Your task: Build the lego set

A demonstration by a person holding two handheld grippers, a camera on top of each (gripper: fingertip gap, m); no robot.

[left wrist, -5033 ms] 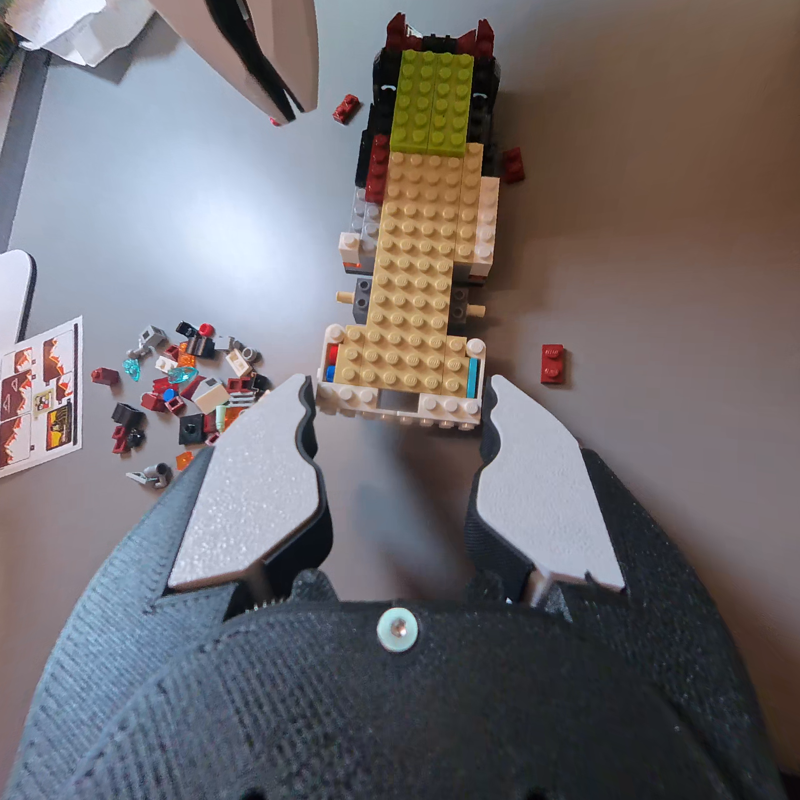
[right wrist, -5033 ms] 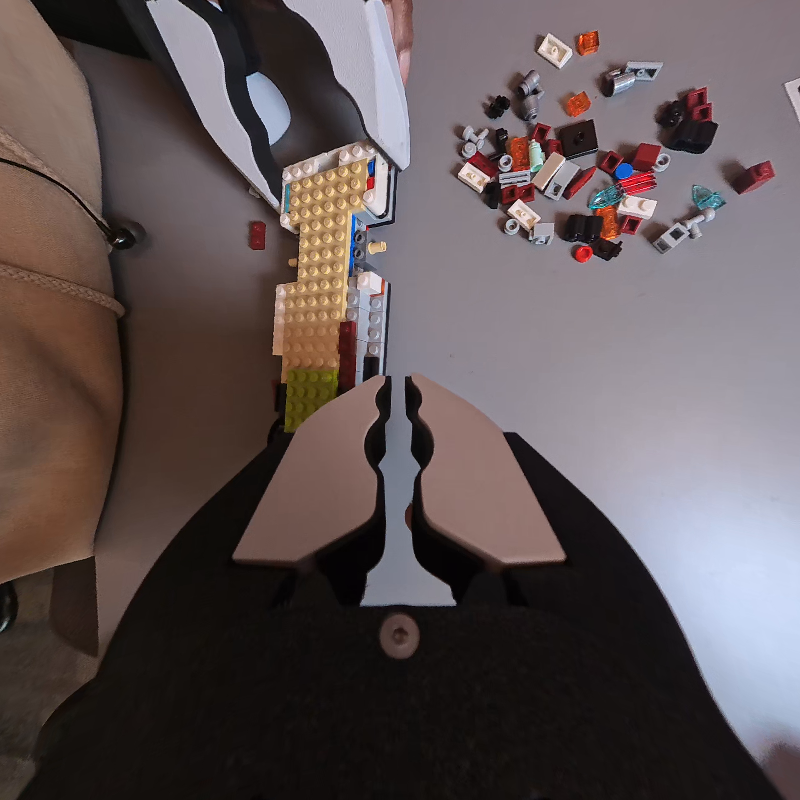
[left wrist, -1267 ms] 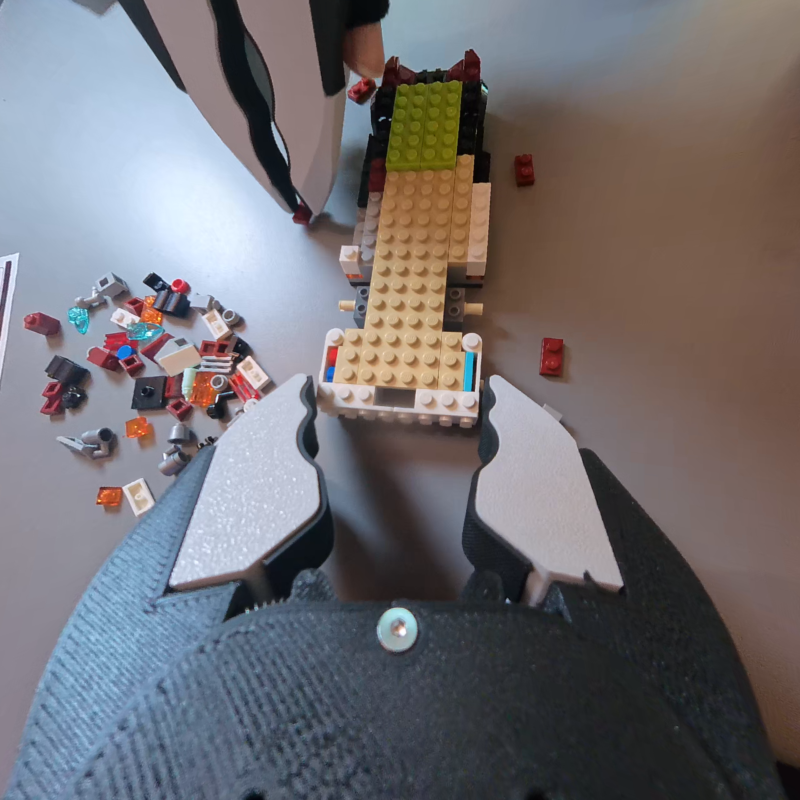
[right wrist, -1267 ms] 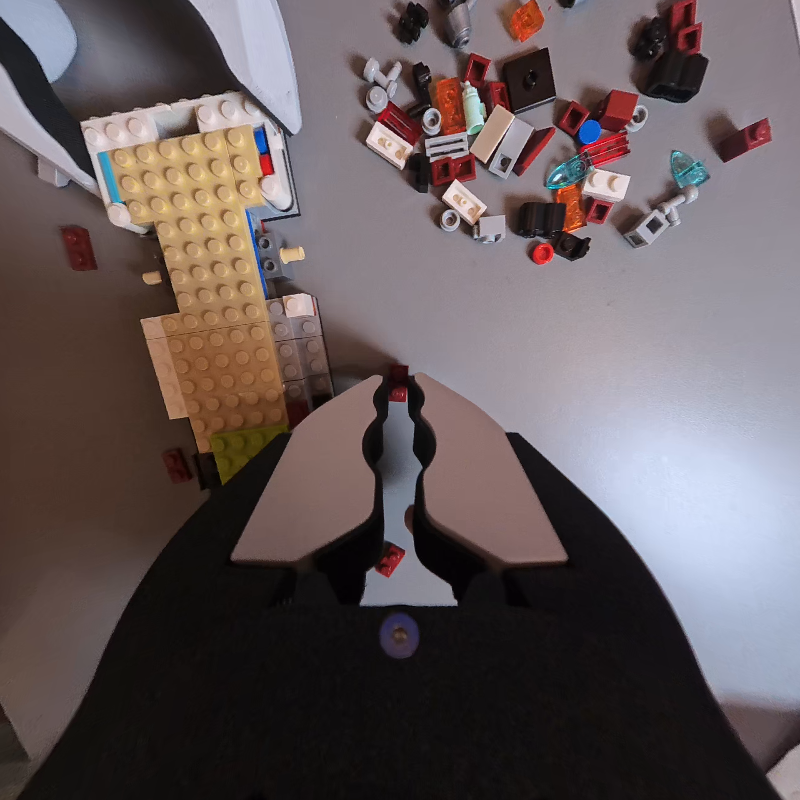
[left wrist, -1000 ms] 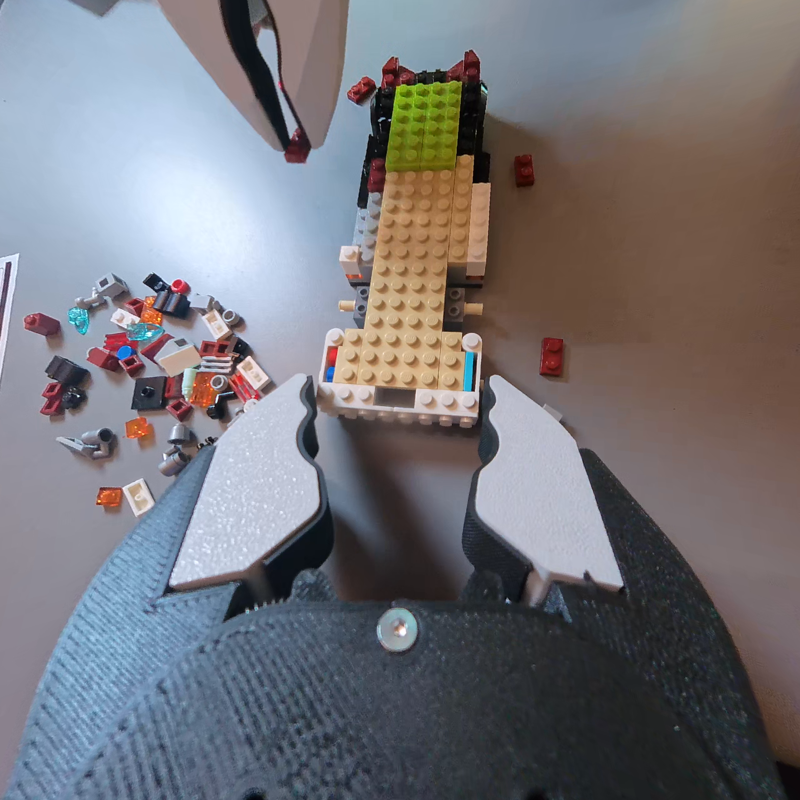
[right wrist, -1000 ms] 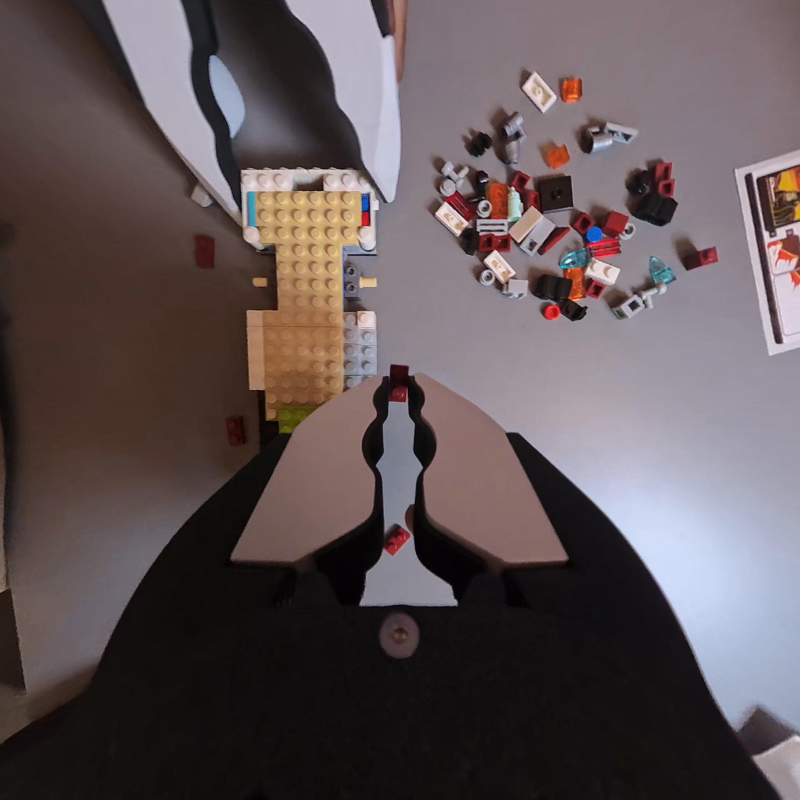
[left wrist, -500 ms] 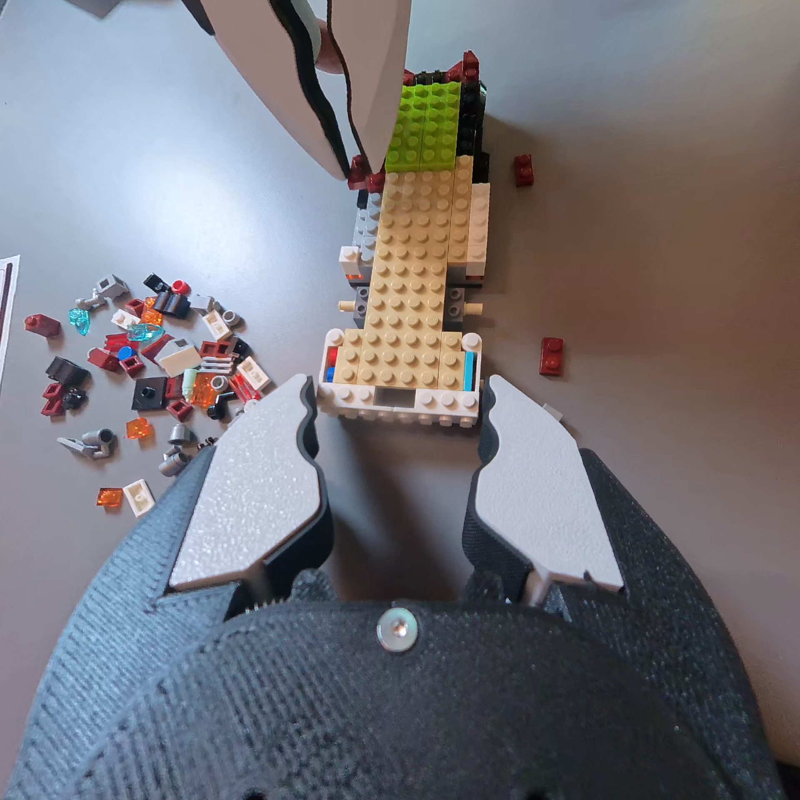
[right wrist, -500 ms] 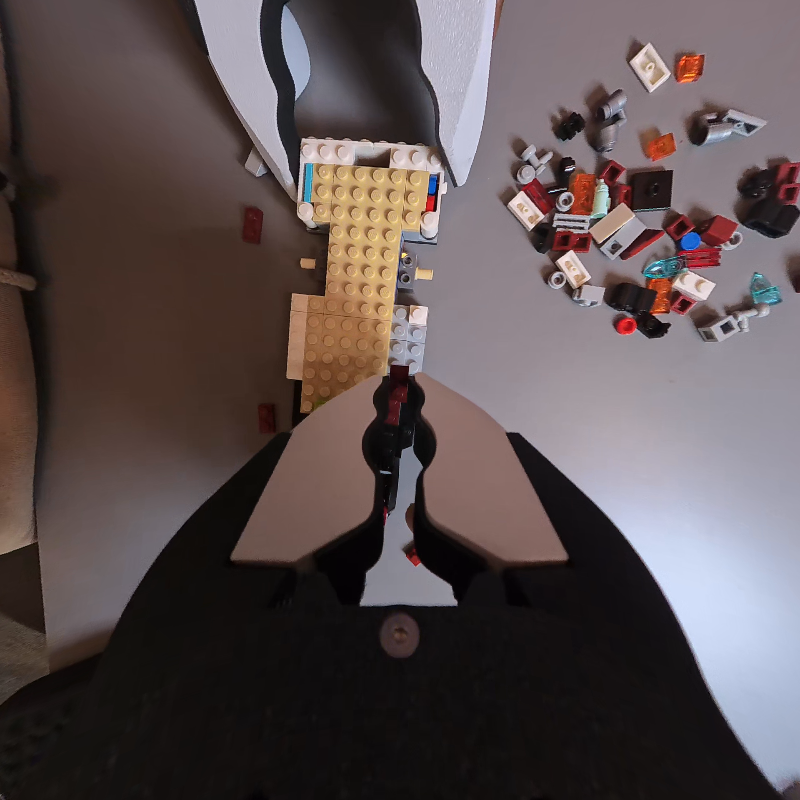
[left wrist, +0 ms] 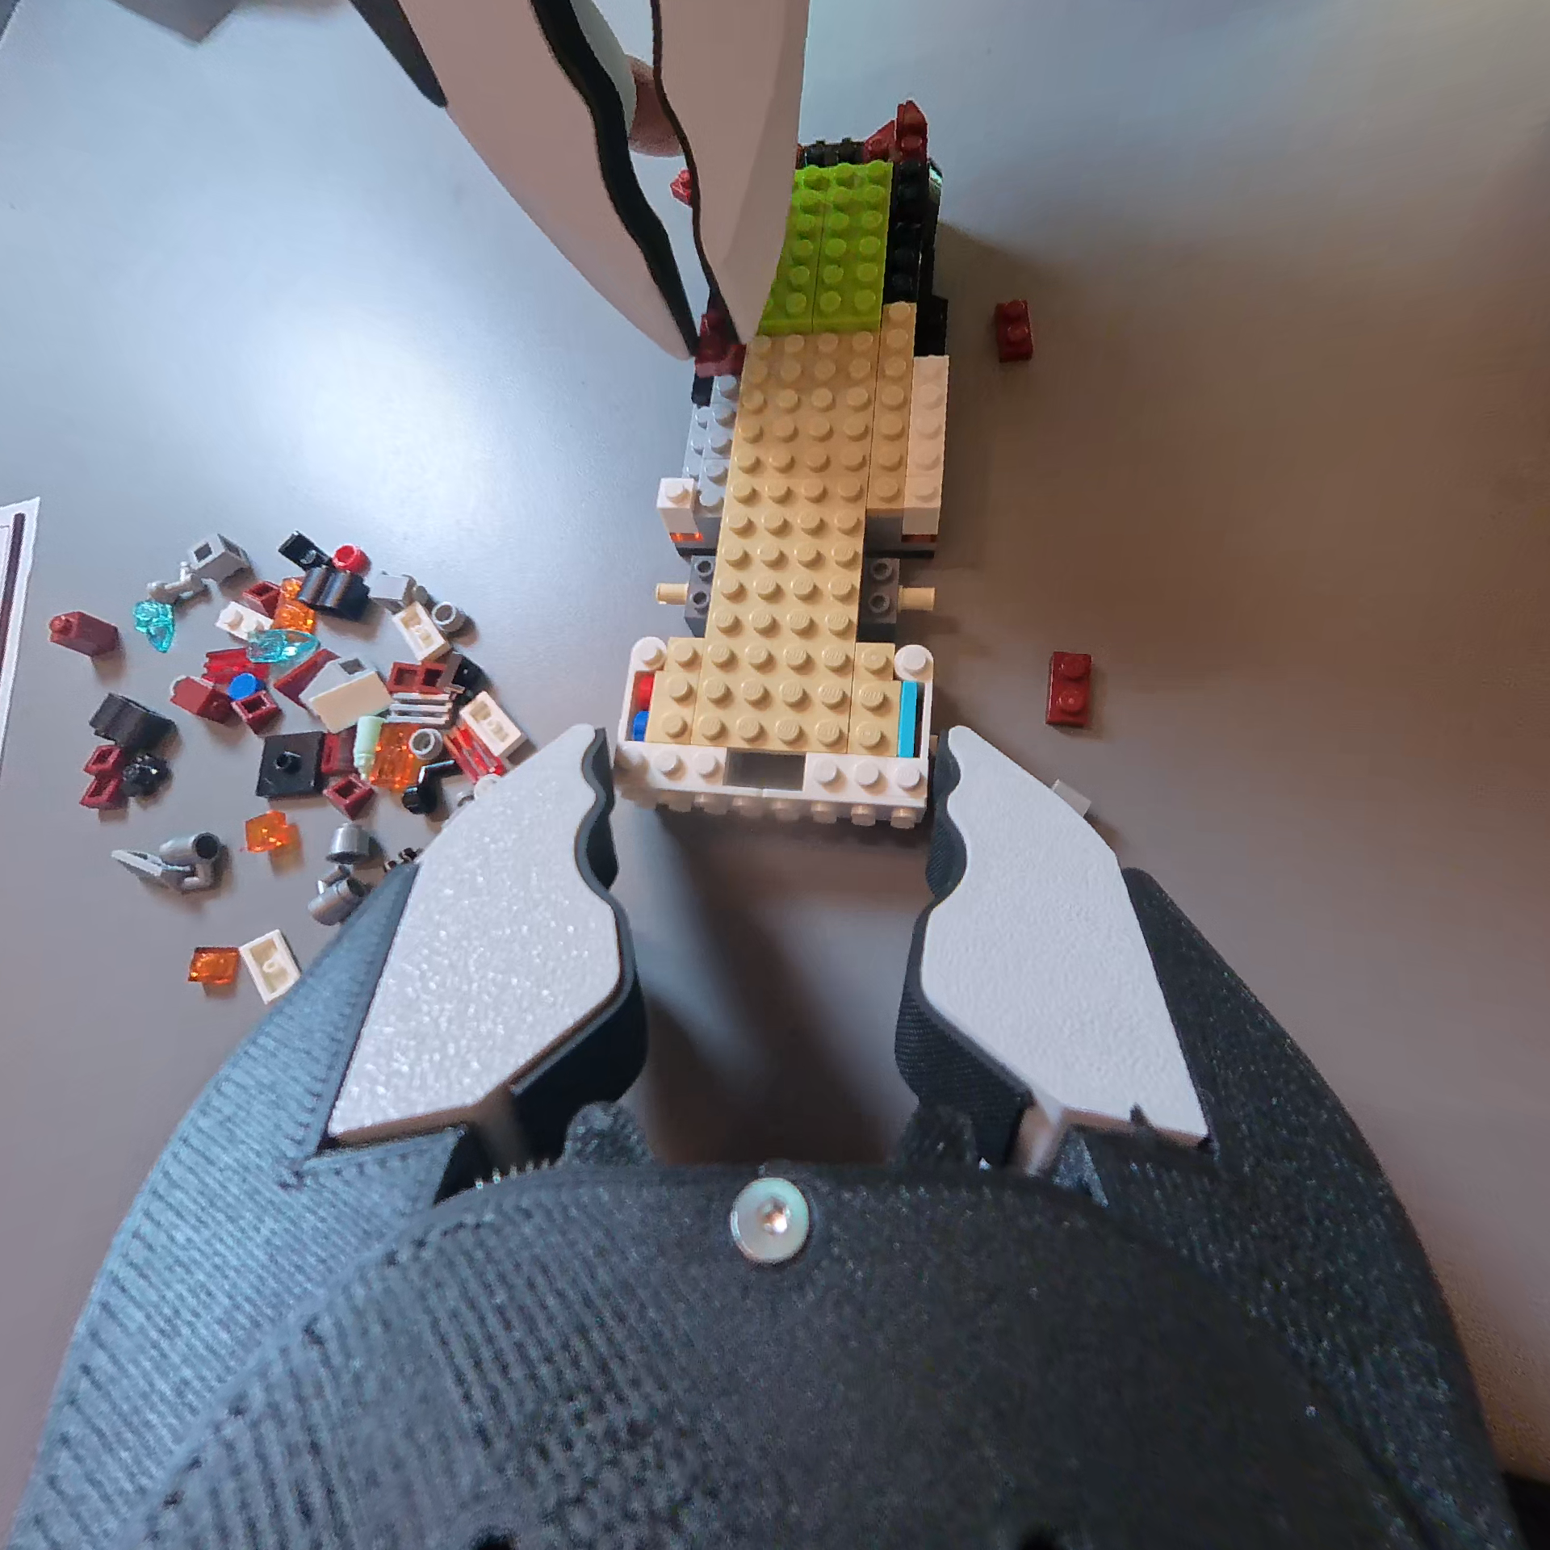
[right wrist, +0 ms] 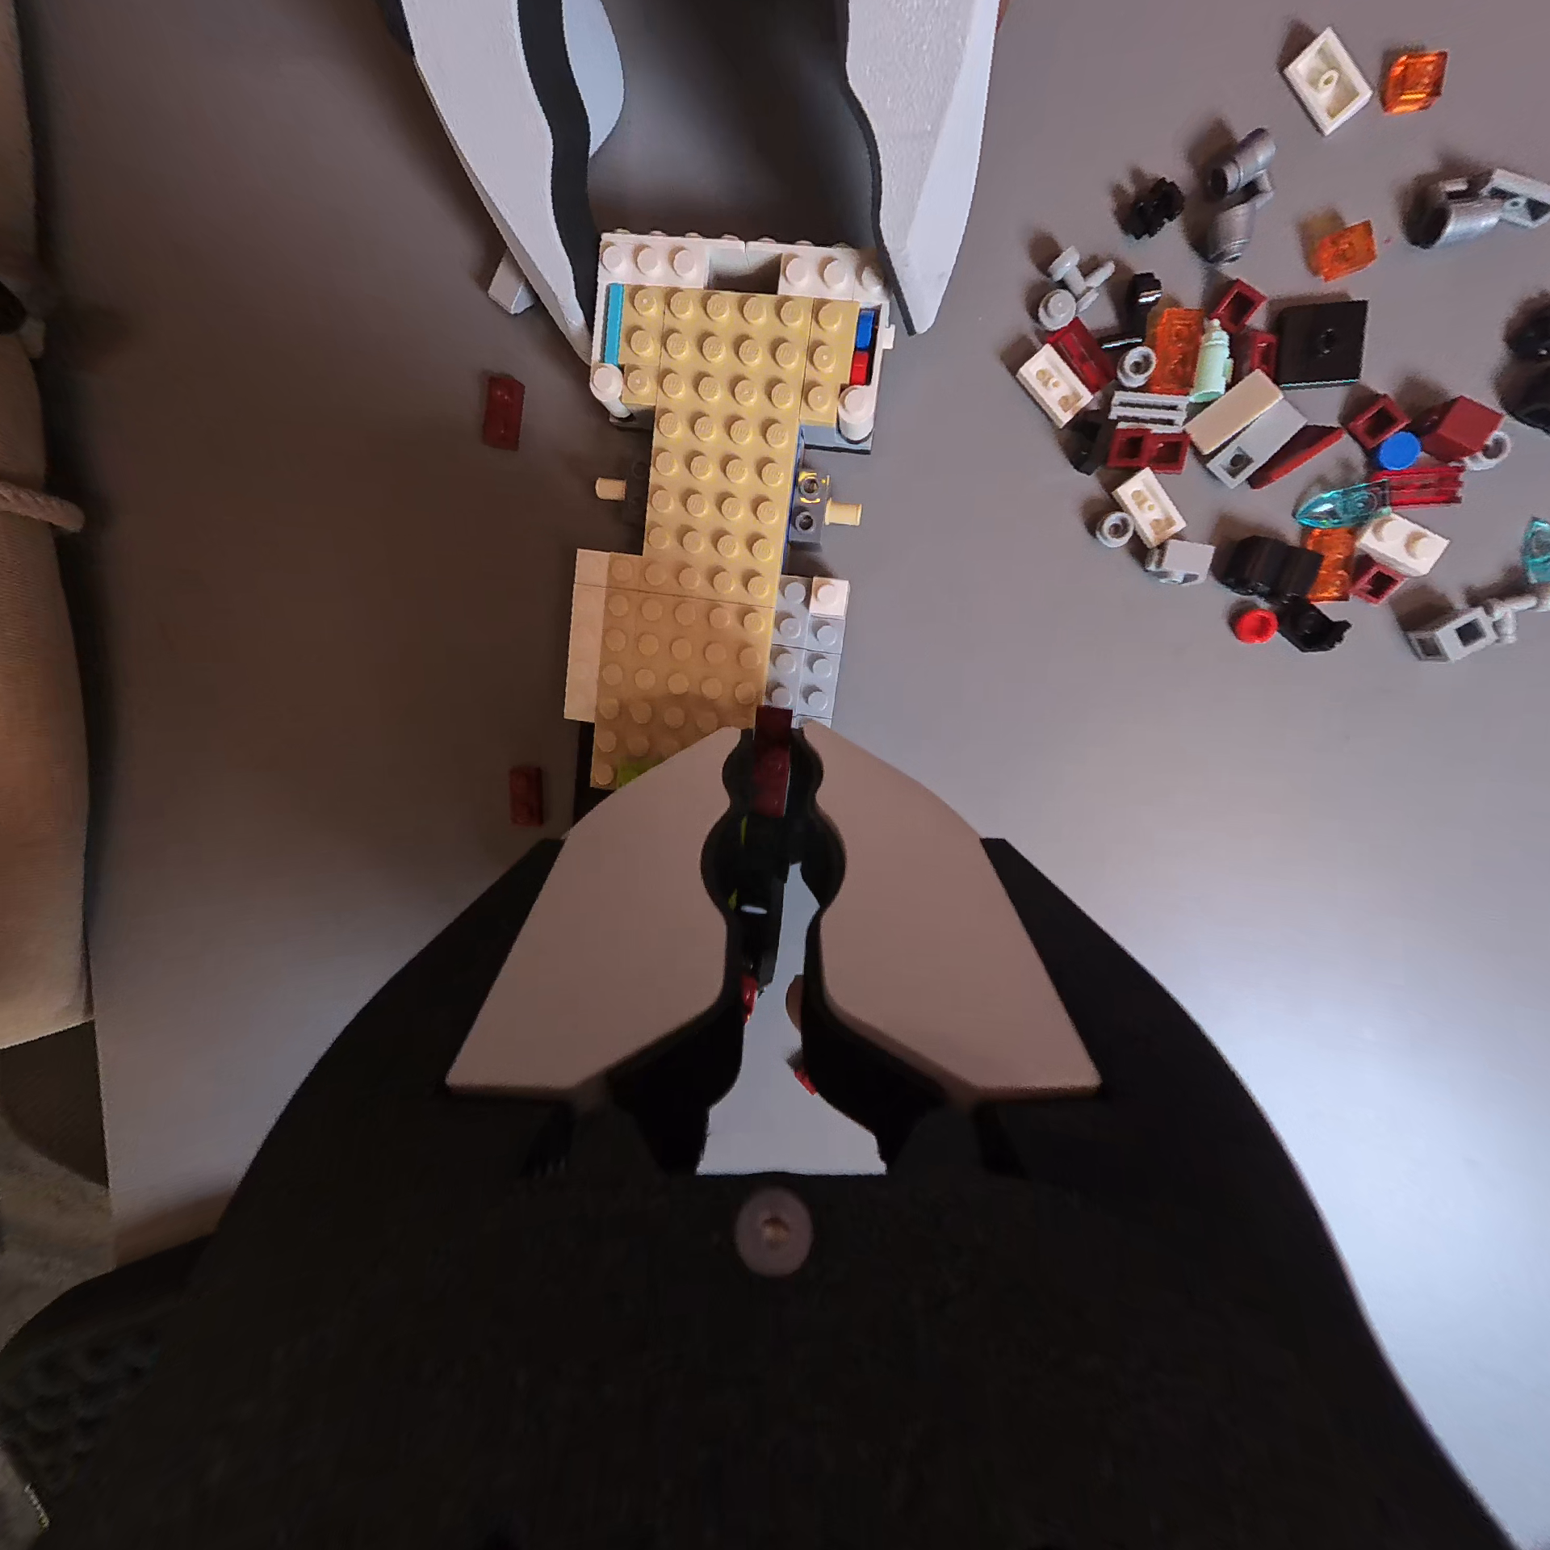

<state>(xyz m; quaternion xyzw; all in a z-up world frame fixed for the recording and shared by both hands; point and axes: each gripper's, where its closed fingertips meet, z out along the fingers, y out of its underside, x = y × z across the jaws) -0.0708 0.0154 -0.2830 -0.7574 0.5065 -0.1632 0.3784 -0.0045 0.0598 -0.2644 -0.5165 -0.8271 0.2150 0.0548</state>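
Well, only the right wrist view shows beige fabric (right wrist: 42, 587) at the table's (right wrist: 1174, 923) edge; only the left wrist view shows the brick model's (left wrist: 797, 545) far end, lime-green plates (left wrist: 830, 243) w/ black and dark-red bits. The model lies lengthwise between both tools. Left gripper (left wrist: 772, 780) is spread wide, fingertips flanking the model's white near end, pads right against its corners. Right gripper (right wrist: 773, 755) is nearly closed, pinching a small dark-red brick (right wrist: 772, 759) pressed at the model's side by the grey studs. Loose pieces (left wrist: 285, 713) lie scattered off to one side, plus a dark-red plate (left wrist: 1069, 688) on the other.
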